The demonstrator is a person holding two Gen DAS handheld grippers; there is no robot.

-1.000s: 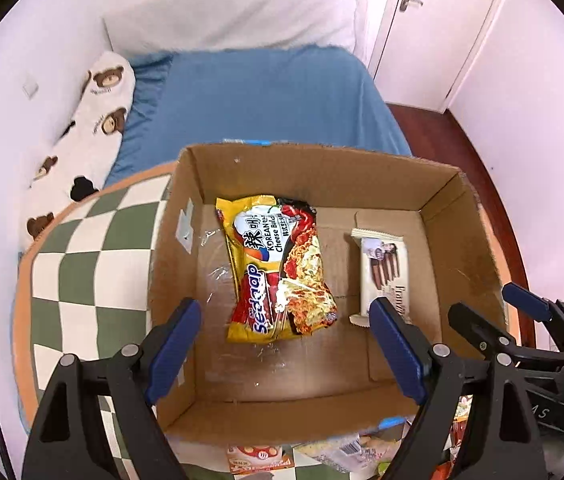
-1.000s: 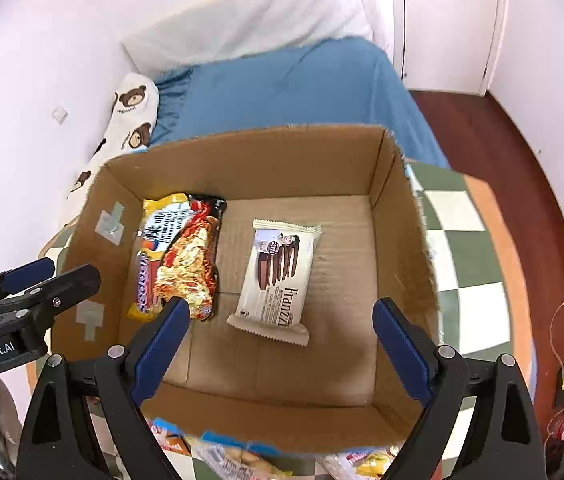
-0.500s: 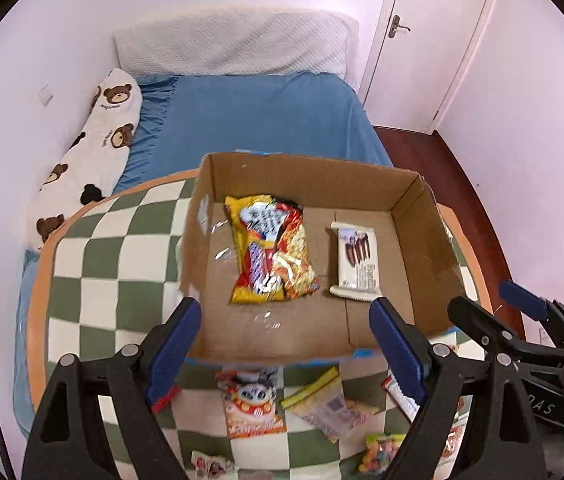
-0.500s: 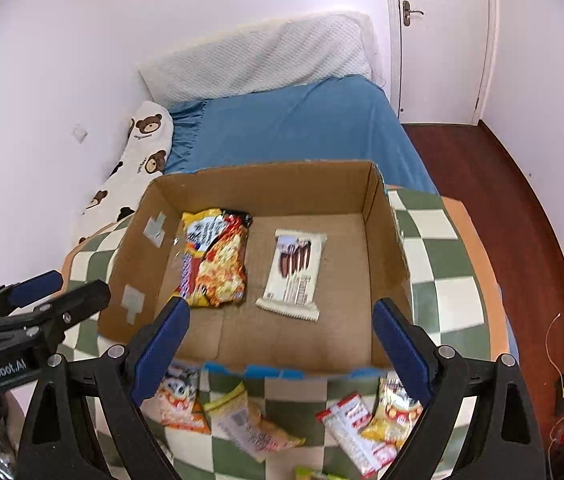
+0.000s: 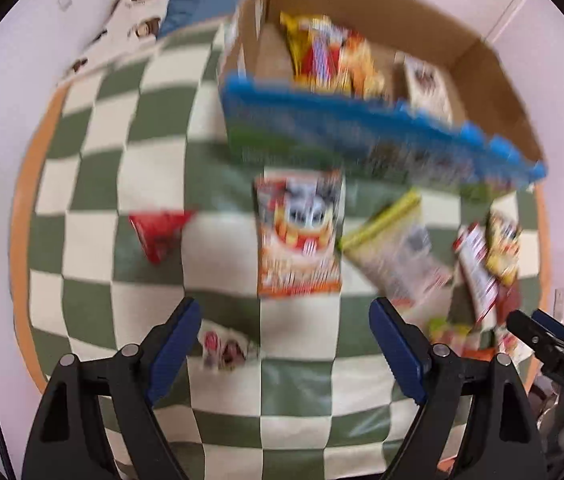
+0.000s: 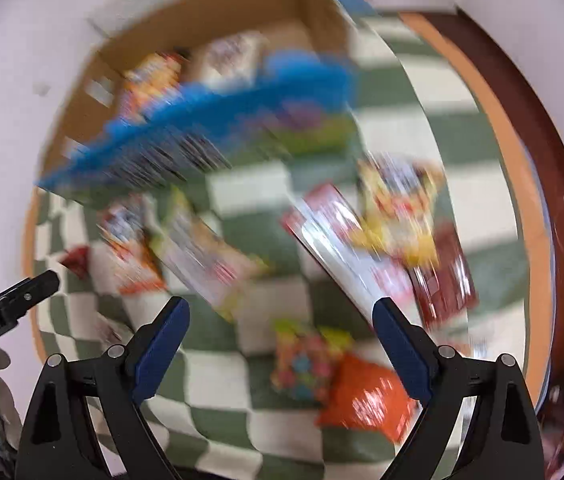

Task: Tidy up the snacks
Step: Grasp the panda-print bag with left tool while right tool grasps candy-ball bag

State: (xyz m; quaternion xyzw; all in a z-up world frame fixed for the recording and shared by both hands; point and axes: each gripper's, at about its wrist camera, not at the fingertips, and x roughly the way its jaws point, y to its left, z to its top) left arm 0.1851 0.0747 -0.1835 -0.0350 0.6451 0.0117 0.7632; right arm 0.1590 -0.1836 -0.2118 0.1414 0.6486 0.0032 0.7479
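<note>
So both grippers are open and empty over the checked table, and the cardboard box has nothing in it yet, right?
Not quite: the left wrist view shows the cardboard box already holding a noodle packet and a wafer pack. The left gripper and right gripper are indeed open and empty.

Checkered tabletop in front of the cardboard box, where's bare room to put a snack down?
The green-and-white checkered tabletop is bare left of the cardboard box, beyond the small red packet. It is also bare near the left gripper. It is crowded right of the orange-and-white snack packet, where wrappers overlap.
</note>
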